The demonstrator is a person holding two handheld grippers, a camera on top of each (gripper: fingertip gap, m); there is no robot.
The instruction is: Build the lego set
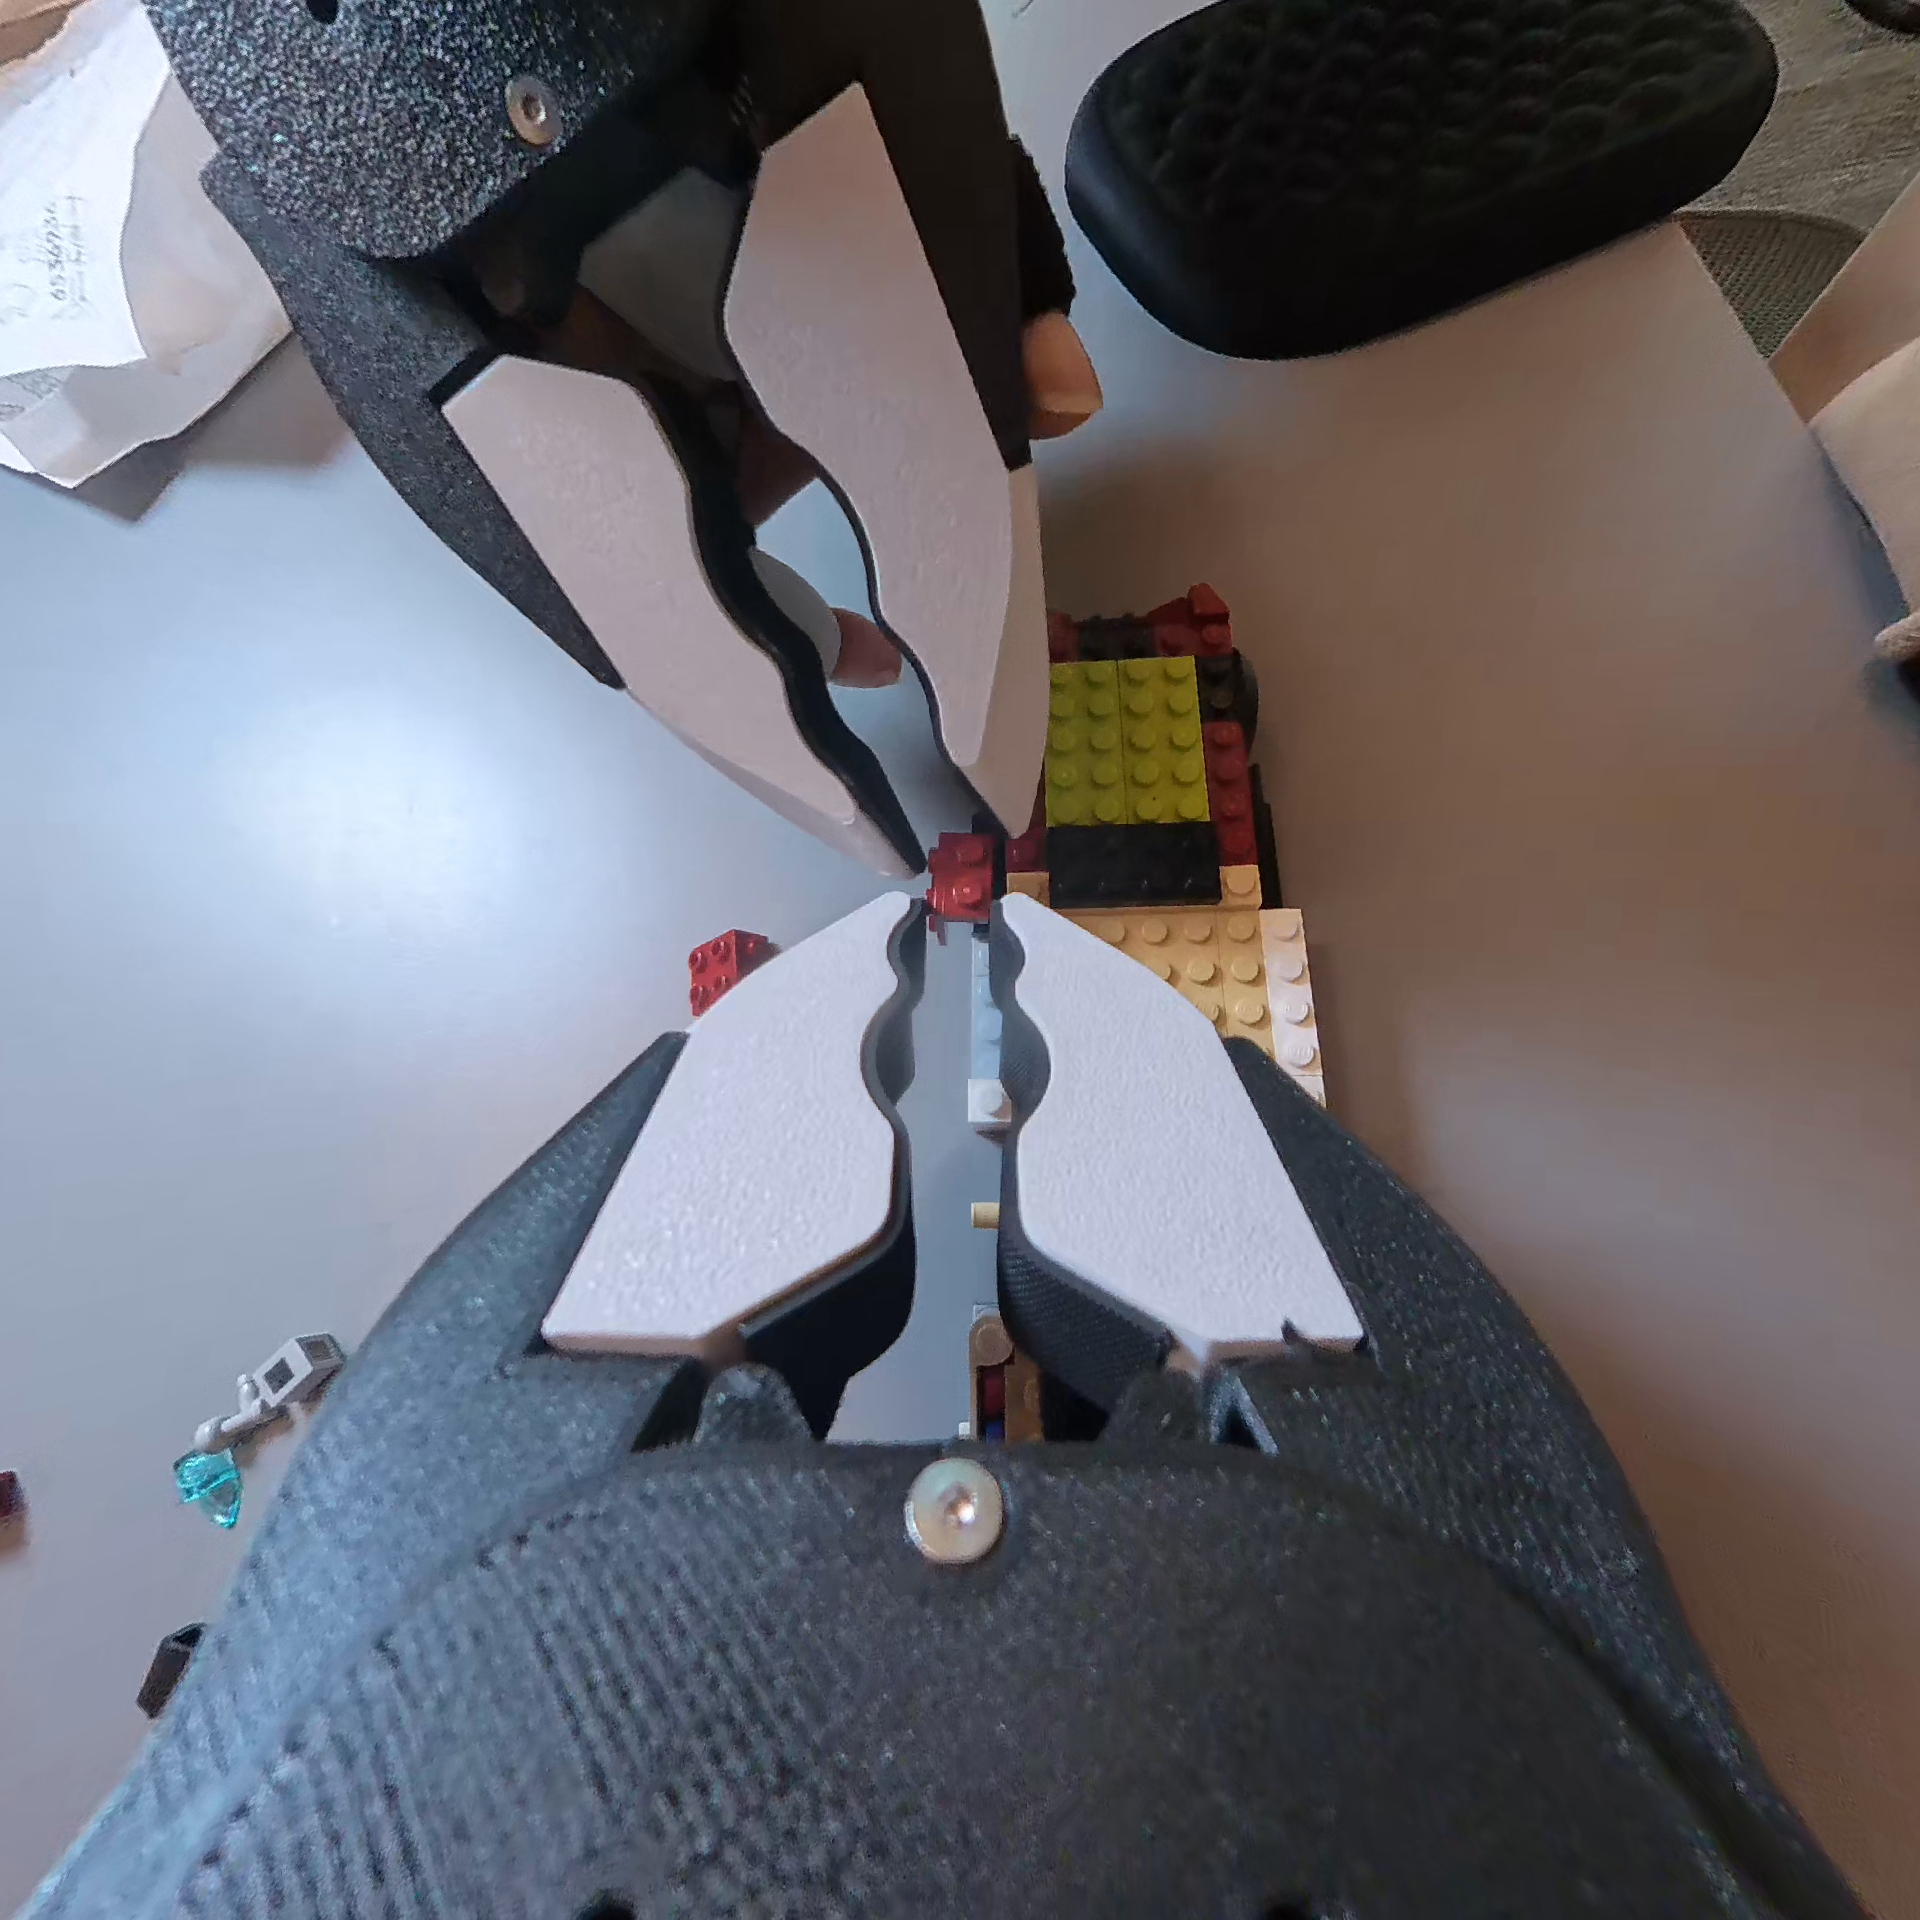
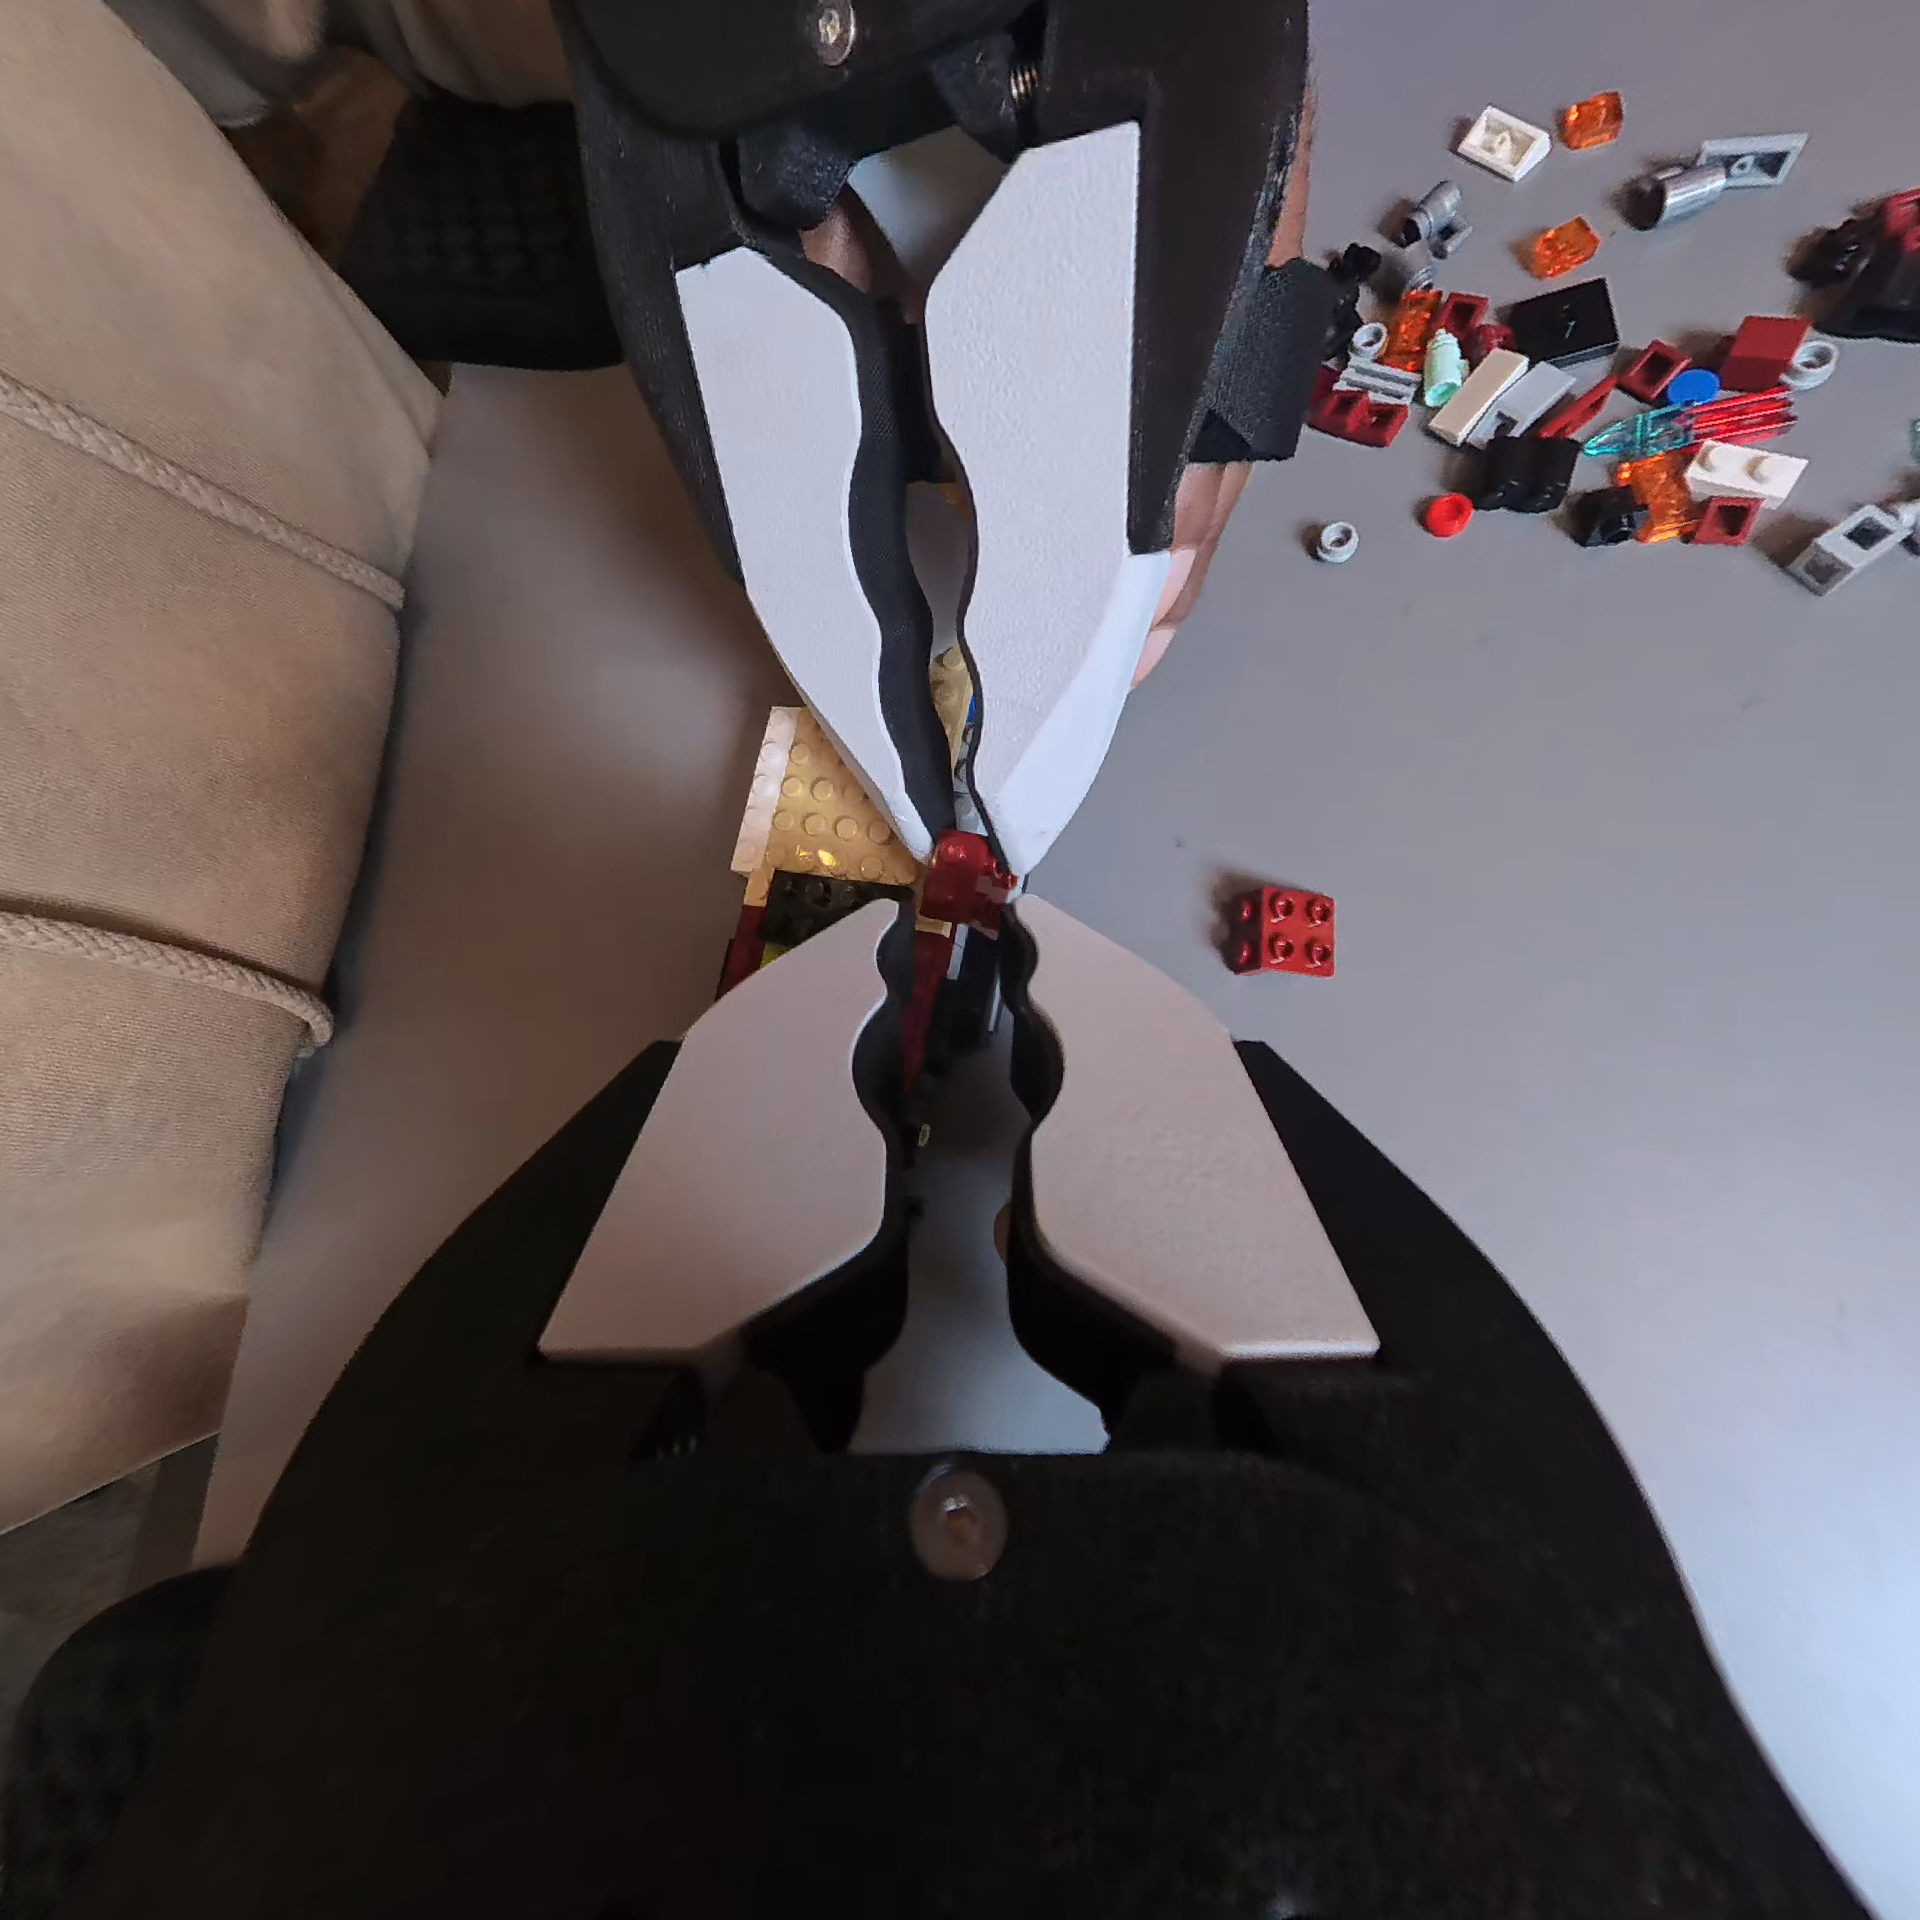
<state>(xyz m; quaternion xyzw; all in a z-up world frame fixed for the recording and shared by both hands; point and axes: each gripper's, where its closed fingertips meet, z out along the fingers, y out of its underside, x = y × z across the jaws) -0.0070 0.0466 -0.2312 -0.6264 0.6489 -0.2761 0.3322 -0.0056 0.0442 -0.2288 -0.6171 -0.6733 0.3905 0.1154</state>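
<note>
A small dark-red brick piece (image 1: 961,881) is pinched from opposite sides, at the near edge of a studded brick model (image 1: 1148,831) on the grey table (image 1: 312,831). The left gripper (image 1: 954,906) is narrowly closed on it from one end. The right gripper (image 2: 961,904), tip to tip opposite, is seen nearly closed on the same piece.

Glossy plastic brick (image 1: 961,881); matt table (image 1: 1507,831)

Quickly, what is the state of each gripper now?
Left gripper: fingers closed on the small dark red piece.
Right gripper: fingers closed on that same piece.
</note>
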